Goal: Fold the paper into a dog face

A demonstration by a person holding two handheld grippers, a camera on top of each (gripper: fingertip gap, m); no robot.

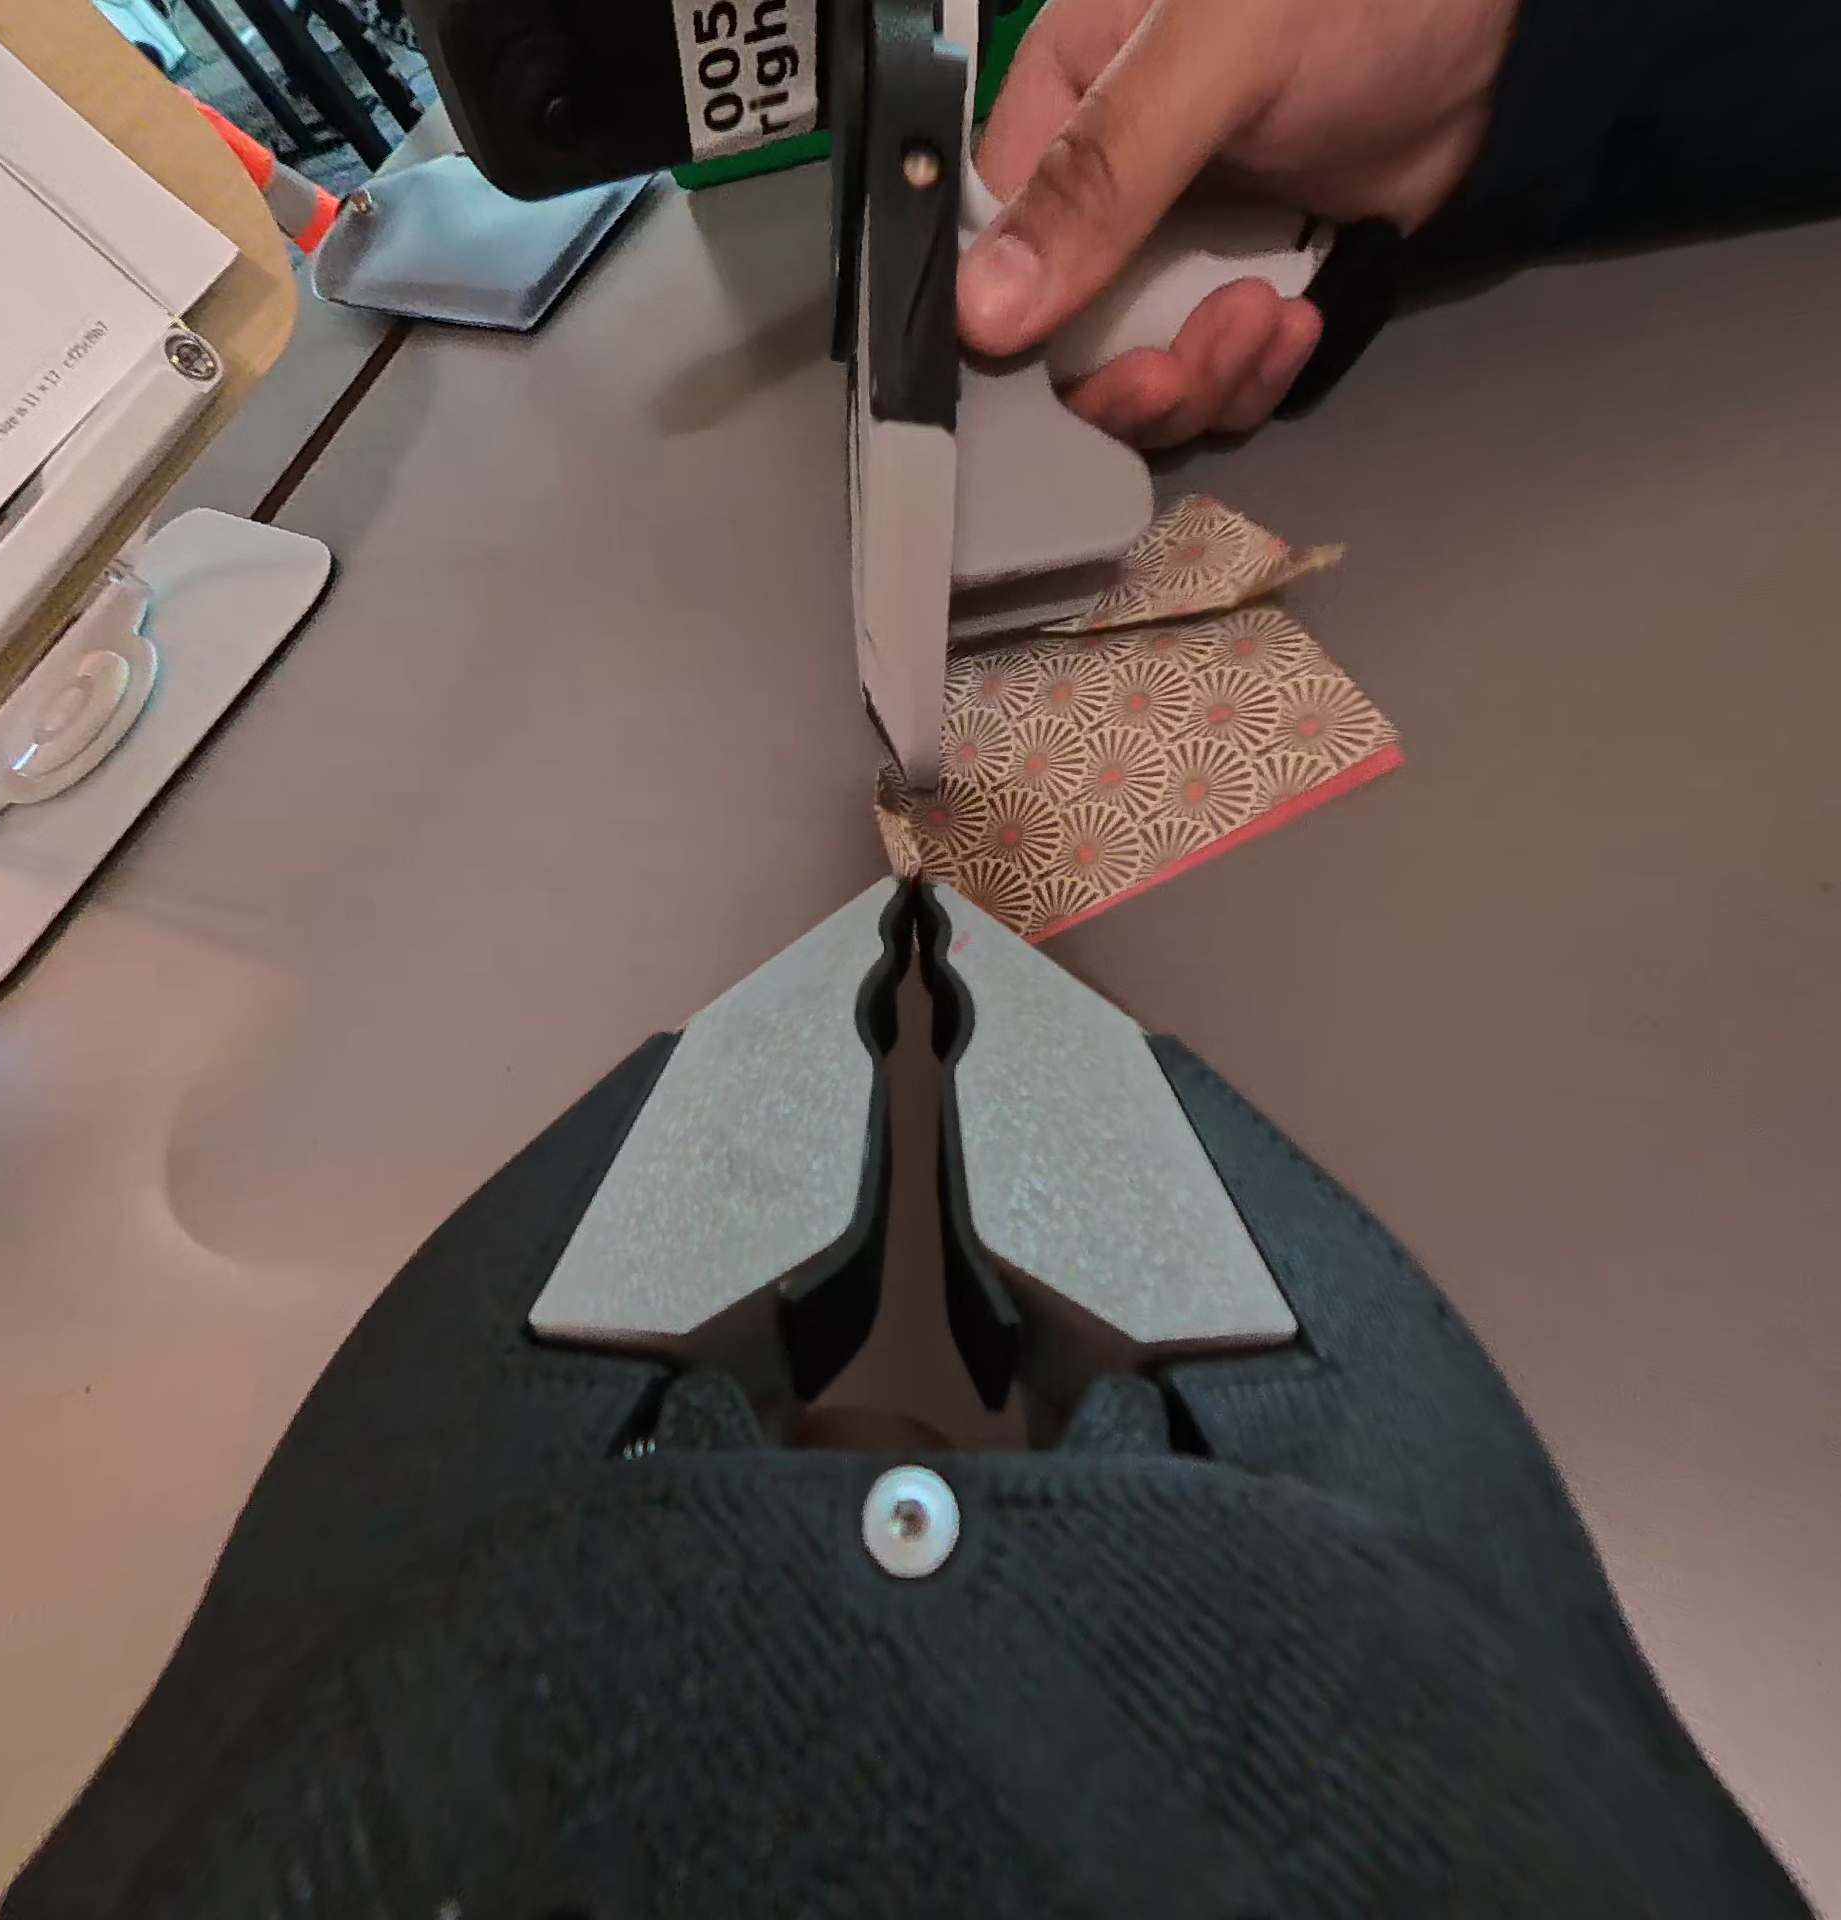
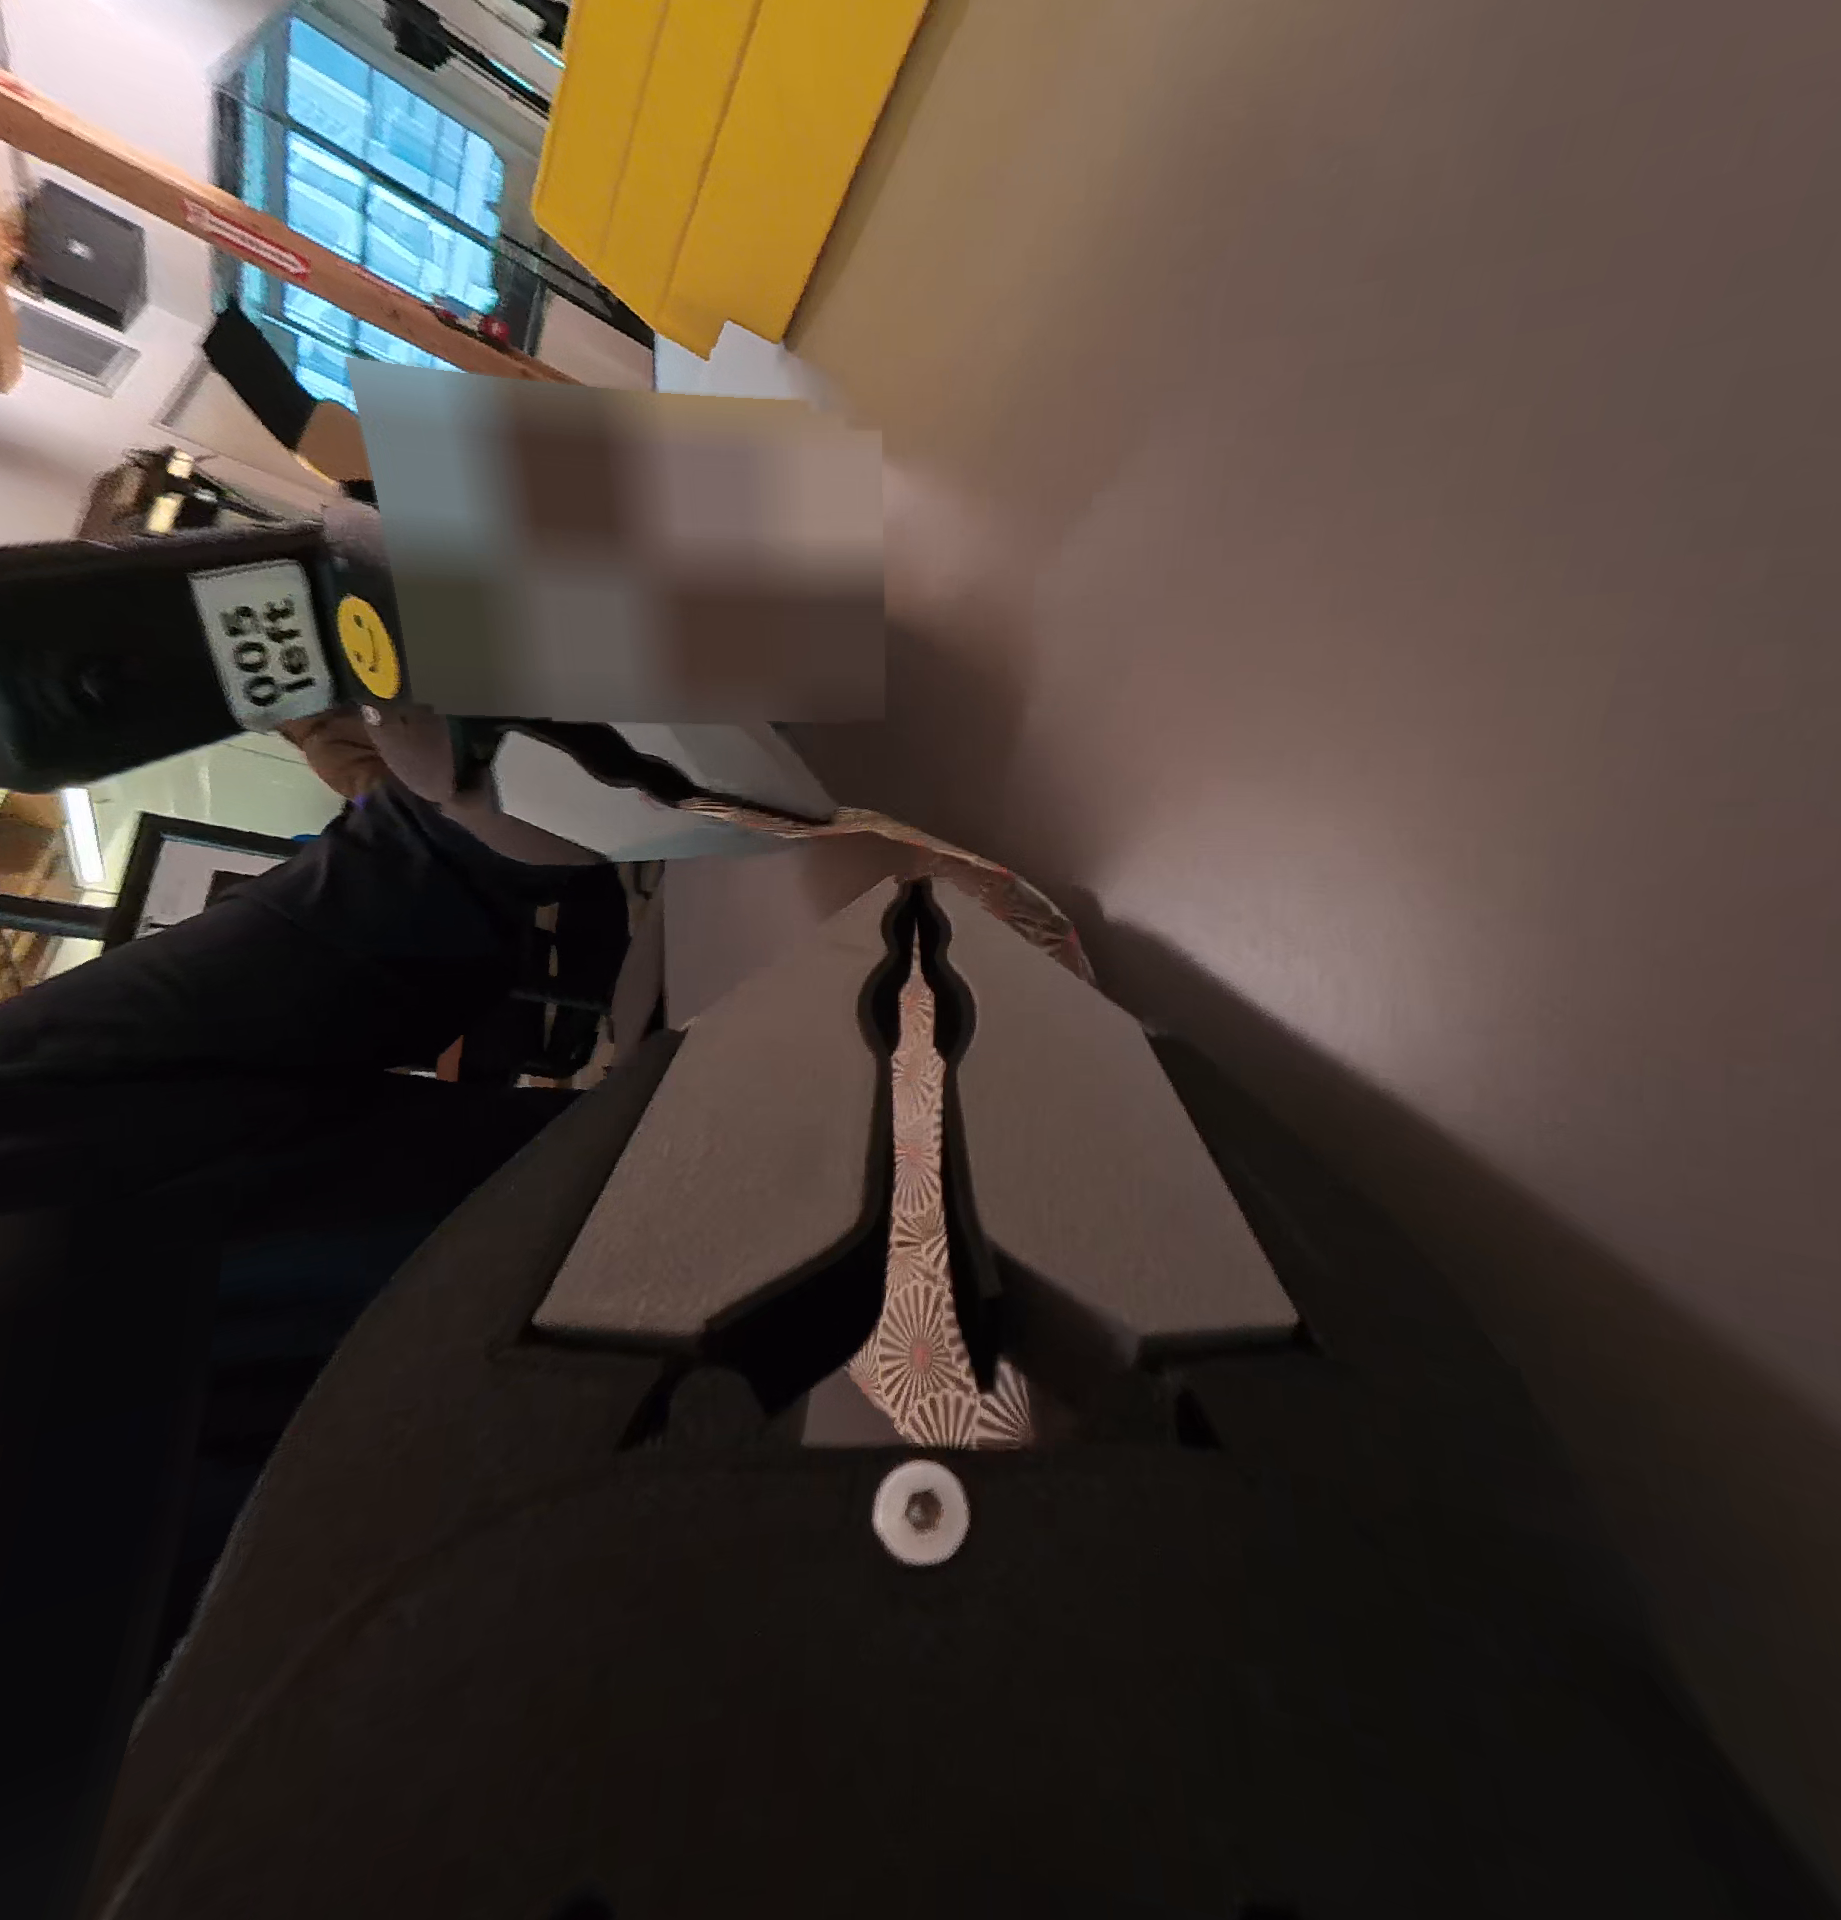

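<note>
Patterned paper [image 1: 1155,748], partly folded, was held flat mid-table [image 1: 1518,1039] under the pressed-together right gripper [image 1: 911,774], its near corner pinched by the left gripper [image 1: 913,883]; an ear fold was judged in hand, careful creasing required next.

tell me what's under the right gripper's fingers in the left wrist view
The folded patterned paper lies under the right gripper, whose fingers press its left edge onto the table. The part beneath them is covered.
</note>
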